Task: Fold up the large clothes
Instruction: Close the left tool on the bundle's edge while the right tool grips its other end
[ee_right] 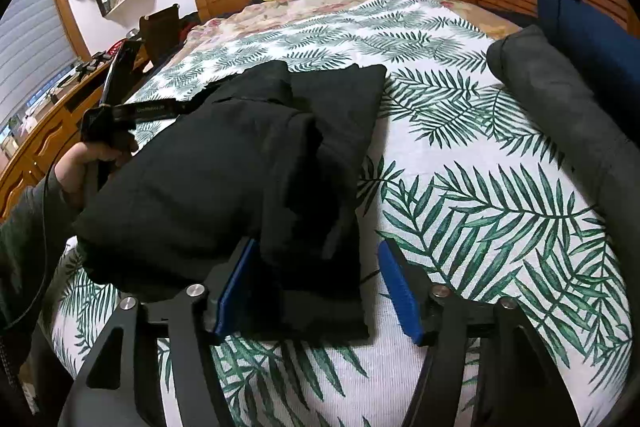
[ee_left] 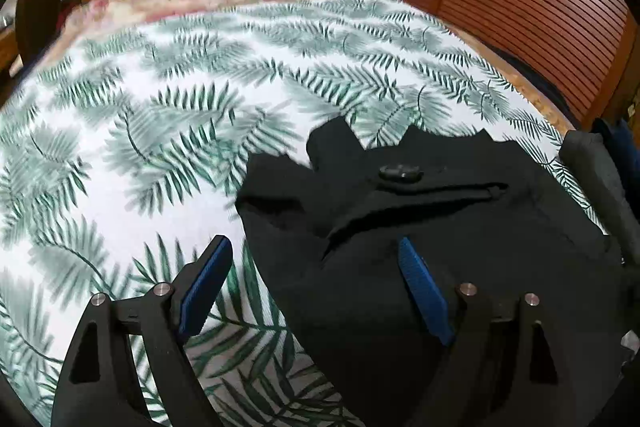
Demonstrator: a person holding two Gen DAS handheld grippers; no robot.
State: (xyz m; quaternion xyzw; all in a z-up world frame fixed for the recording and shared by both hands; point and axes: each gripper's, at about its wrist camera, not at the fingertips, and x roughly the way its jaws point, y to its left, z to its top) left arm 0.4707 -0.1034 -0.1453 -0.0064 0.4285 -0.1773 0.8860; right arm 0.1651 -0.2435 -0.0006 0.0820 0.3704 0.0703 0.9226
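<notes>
Right wrist view: soft black garment (ee_right: 240,167) folded thick on leaf-print bedspread (ee_right: 480,187), both grippers' jaws spread.

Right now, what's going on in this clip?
A person is folding a black garment on a bed with a leaf-print cover, using a handheld gripper in each hand. The garment lies in a bundled, partly folded heap. The right gripper is open, its fingers straddling the near edge of the cloth. The left gripper is also open, one finger over the garment and the other over the bedcover. Neither is clamped on anything. A grey rolled item lies to the right.
</notes>
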